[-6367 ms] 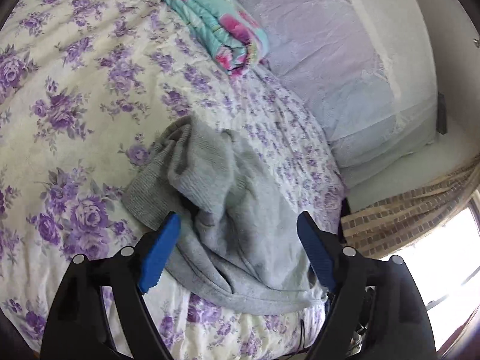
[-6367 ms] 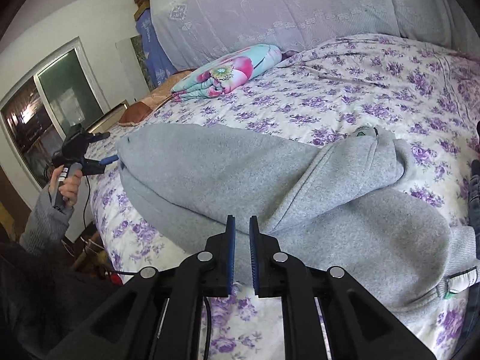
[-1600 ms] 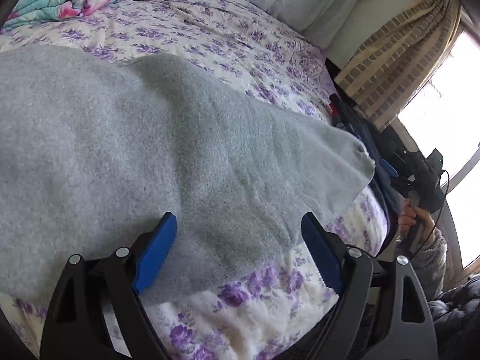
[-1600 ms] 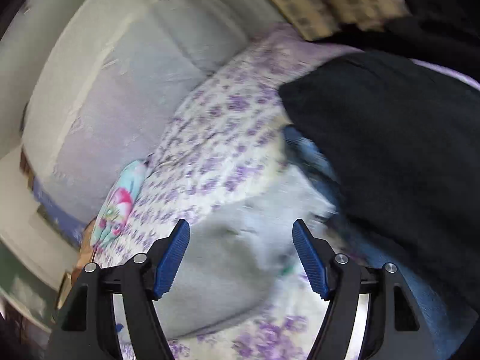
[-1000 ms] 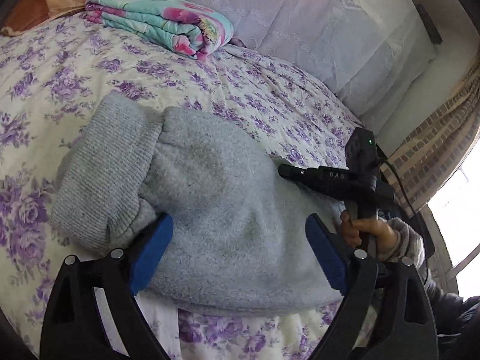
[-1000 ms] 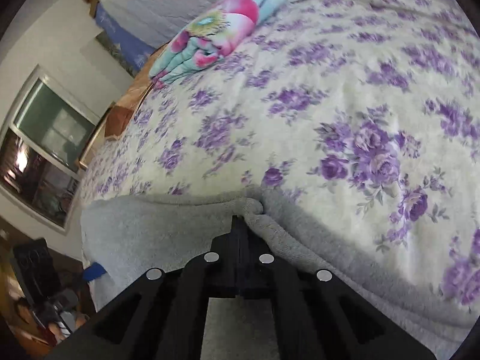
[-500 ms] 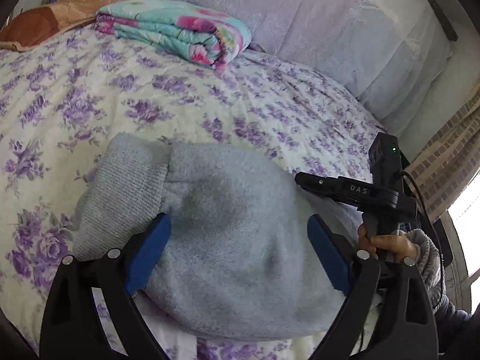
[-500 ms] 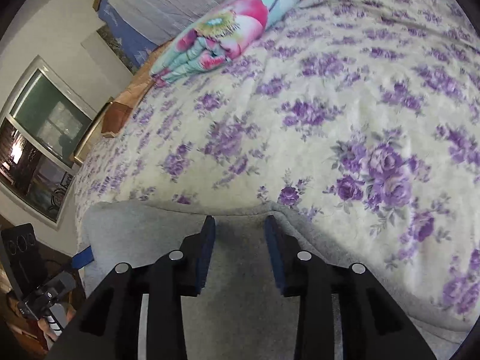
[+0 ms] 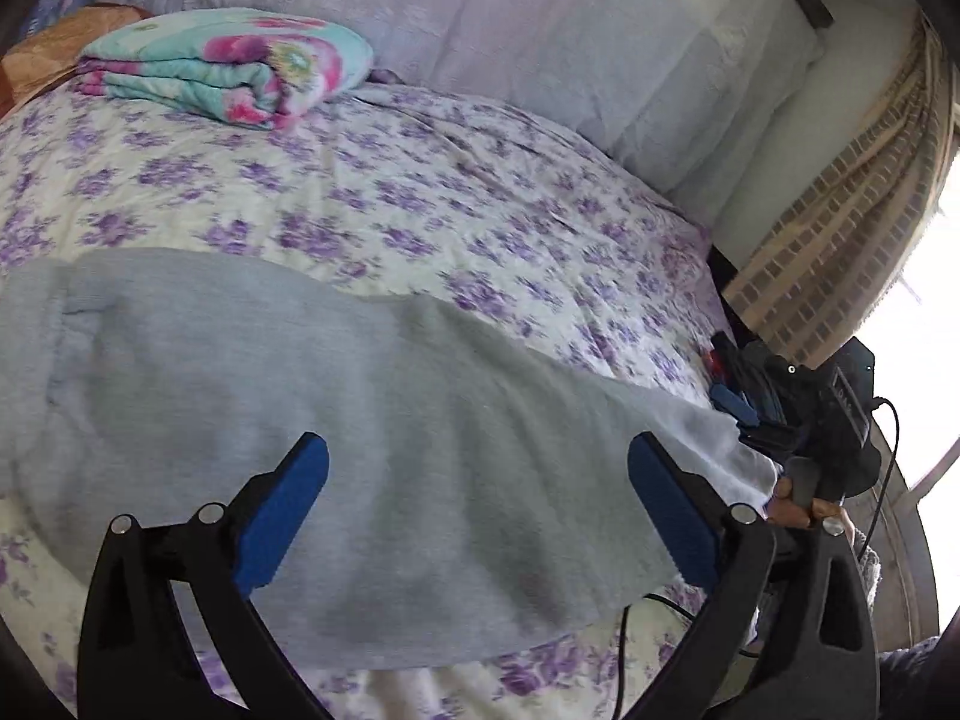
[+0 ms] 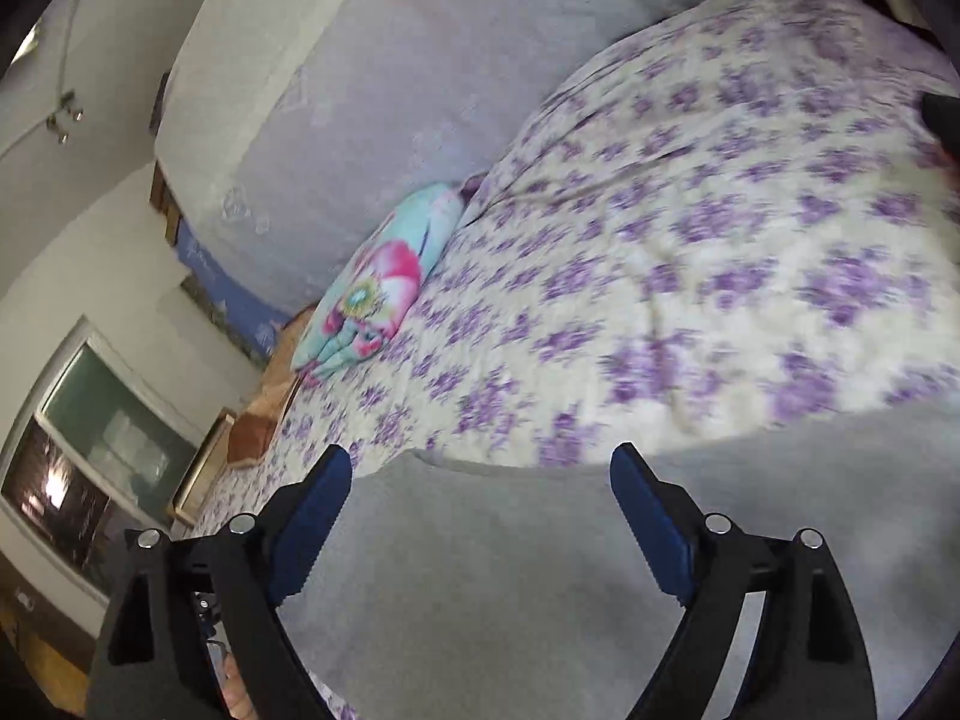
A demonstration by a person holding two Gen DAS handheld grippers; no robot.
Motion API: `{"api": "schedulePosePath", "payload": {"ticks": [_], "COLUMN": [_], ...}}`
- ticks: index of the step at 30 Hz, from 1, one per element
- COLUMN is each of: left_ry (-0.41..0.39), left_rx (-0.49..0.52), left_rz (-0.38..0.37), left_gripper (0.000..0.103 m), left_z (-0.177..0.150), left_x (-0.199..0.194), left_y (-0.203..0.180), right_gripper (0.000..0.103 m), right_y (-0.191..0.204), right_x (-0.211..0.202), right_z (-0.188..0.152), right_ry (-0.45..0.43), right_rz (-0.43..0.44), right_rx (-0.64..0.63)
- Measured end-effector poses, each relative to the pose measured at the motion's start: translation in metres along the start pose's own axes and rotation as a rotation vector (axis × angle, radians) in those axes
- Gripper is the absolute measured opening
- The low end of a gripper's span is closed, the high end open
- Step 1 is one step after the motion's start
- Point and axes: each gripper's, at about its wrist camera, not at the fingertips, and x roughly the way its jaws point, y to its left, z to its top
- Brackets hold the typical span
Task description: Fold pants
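Note:
The grey pants (image 9: 372, 420) lie folded on the flowered bedspread (image 9: 420, 198), stretching from the left edge to the bed's right edge. My left gripper (image 9: 477, 510) is open just above them, holding nothing. In the right wrist view the grey pants (image 10: 510, 588) fill the lower part, and my right gripper (image 10: 480, 522) is open over them and empty. The right gripper's body (image 9: 840, 420) shows in the left wrist view past the pants' right end.
A folded turquoise and pink blanket (image 9: 234, 69) lies at the far side of the bed, also in the right wrist view (image 10: 384, 294). A lilac headboard cover (image 9: 540, 30) stands behind. A checked curtain (image 9: 840, 228) hangs at right. A window (image 10: 102, 468) is at left.
My right gripper has opened wide and let go of the pants' edge. The pants now lie spread longer across the bed. Both views have swung.

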Motion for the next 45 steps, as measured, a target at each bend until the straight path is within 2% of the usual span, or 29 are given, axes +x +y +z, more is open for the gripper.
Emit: {"api": "schedulePosePath", "payload": {"ticks": [5, 7, 8, 9, 11, 13, 16, 19, 22, 24, 26, 28, 30, 34, 37, 41, 45], "left_ry": [0.131, 0.180, 0.181, 0.163, 0.141, 0.141, 0.135, 0.130, 0.125, 0.122, 0.121, 0.120, 0.122, 0.117, 0.055, -0.094, -0.179], "left_rx": [0.054, 0.044, 0.066, 0.108, 0.172, 0.180, 0.149, 0.160, 0.167, 0.160, 0.158, 0.157, 0.152, 0.084, 0.032, 0.000, -0.050], "left_rz": [-0.063, -0.062, -0.034, -0.017, -0.002, -0.011, -0.049, -0.039, -0.037, -0.047, -0.051, -0.052, -0.051, -0.066, -0.084, -0.026, 0.057], "left_gripper": [0.098, 0.098, 0.098, 0.098, 0.098, 0.098, 0.098, 0.098, 0.098, 0.098, 0.098, 0.098, 0.098, 0.098, 0.098, 0.098, 0.098], "left_z": [-0.018, -0.028, -0.034, -0.039, -0.046, -0.046, -0.044, -0.044, -0.045, -0.044, -0.044, -0.045, -0.044, -0.041, -0.034, -0.022, -0.020], "left_x": [0.053, 0.071, 0.078, 0.080, 0.077, 0.075, 0.073, 0.074, 0.074, 0.073, 0.072, 0.072, 0.071, 0.054, 0.022, -0.037, -0.081], "left_y": [-0.033, -0.032, -0.032, -0.034, -0.039, -0.037, -0.029, -0.031, -0.032, -0.030, -0.030, -0.031, -0.030, -0.025, -0.013, 0.008, 0.037], "right_gripper": [0.094, 0.094, 0.094, 0.094, 0.094, 0.094, 0.094, 0.094, 0.091, 0.080, 0.047, 0.034, 0.030, 0.029, 0.029, 0.029, 0.028], "right_y": [-0.064, -0.088, -0.101, -0.115, -0.143, -0.161, -0.161, -0.165, -0.162, -0.159, -0.164, -0.170, -0.165, -0.109, -0.049, 0.037, 0.108], "right_x": [-0.117, -0.137, -0.143, -0.143, -0.135, -0.125, -0.112, -0.105, -0.099, -0.098, -0.093, -0.093, -0.098, -0.105, -0.101, -0.071, -0.012], "right_z": [-0.027, -0.037, -0.041, -0.045, -0.050, -0.048, -0.039, -0.036, -0.035, -0.036, -0.037, -0.038, -0.038, -0.027, -0.018, -0.024, -0.060], "right_ry": [-0.106, -0.111, -0.114, -0.111, -0.108, -0.123, -0.152, -0.171, -0.192, -0.194, -0.186, -0.191, -0.206, -0.252, -0.262, -0.244, -0.181], "right_rz": [-0.264, -0.314, -0.330, -0.339, -0.289, -0.256, -0.245, -0.240, -0.241, -0.241, -0.217, -0.138, -0.129, -0.226, -0.308, -0.356, -0.408], "right_rx": [0.118, 0.179, 0.219, 0.267, 0.370, 0.427, 0.369, 0.365, 0.304, 0.263, 0.258, 0.286, 0.271, 0.065, -0.152, -0.452, -0.761]}}
